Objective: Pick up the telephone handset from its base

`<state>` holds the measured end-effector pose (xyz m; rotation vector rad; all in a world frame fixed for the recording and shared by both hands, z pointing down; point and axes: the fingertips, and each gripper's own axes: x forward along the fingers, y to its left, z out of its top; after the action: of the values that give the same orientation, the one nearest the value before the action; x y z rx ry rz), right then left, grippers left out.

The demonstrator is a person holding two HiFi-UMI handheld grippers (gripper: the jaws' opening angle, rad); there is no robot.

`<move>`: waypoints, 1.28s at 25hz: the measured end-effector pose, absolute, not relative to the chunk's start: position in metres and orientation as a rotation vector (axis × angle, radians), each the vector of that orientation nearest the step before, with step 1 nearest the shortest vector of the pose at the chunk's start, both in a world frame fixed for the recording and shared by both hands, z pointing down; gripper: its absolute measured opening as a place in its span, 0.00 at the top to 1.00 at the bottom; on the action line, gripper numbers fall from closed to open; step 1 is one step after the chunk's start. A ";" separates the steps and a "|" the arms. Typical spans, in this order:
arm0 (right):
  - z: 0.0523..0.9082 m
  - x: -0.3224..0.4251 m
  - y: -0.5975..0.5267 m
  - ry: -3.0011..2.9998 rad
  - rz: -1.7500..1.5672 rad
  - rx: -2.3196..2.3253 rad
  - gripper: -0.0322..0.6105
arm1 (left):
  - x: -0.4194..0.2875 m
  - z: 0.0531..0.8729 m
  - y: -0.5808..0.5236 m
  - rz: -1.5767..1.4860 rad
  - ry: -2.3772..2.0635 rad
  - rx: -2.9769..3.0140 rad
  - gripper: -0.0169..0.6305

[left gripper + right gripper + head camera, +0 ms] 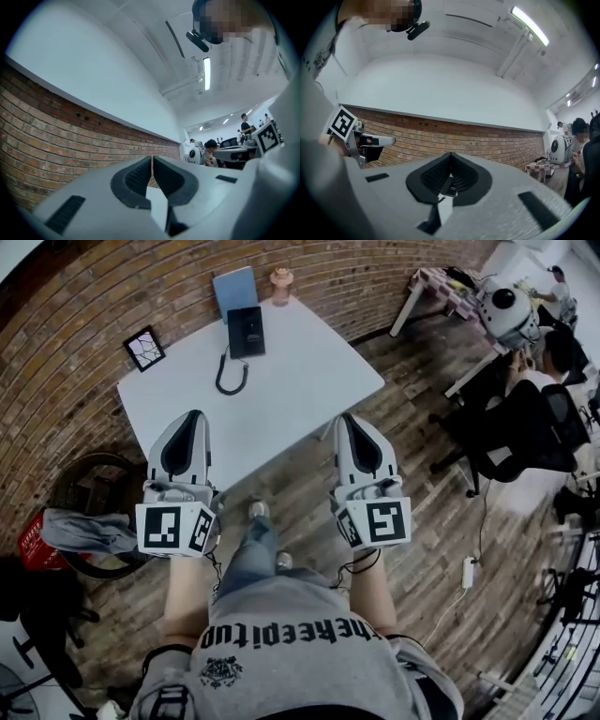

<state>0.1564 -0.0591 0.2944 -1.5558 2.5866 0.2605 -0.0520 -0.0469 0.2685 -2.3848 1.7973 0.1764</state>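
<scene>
The telephone lies at the far end of the white table, close to the brick wall. It is black, and from the head view the handset cannot be told apart from its base. Its coiled cord loops on the table top just in front of it. A blue book lies just behind the telephone, with a small pinkish pot beside the book and a black picture frame at the table's left corner. The left gripper and the right gripper are held side by side at the table's near edge, well apart from the telephone, with bare table top between. In its own view the left gripper has its jaws pressed together on nothing. The right gripper is likewise closed and empty. Both gripper views look up at wall and ceiling, so the table and telephone are hidden from them. To the left of the table a grey cloth hangs over a round dark thing that is hard to make out. Office chairs and seated people crowd the right, partly cut off.
</scene>
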 end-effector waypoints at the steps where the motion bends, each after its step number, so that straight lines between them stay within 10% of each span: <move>1: 0.294 0.156 -0.066 2.584 0.262 -1.561 0.95 | -0.052 0.268 -0.054 0.179 1.793 -2.388 0.95; 32: 0.299 0.093 -0.298 2.582 0.195 -1.593 0.95 | -0.123 0.284 -0.299 0.103 1.787 -2.423 0.95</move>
<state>0.0926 -0.2983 0.2992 -1.5927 2.5819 0.1946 -0.1227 -0.2991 0.2839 -2.4226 1.7872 0.1025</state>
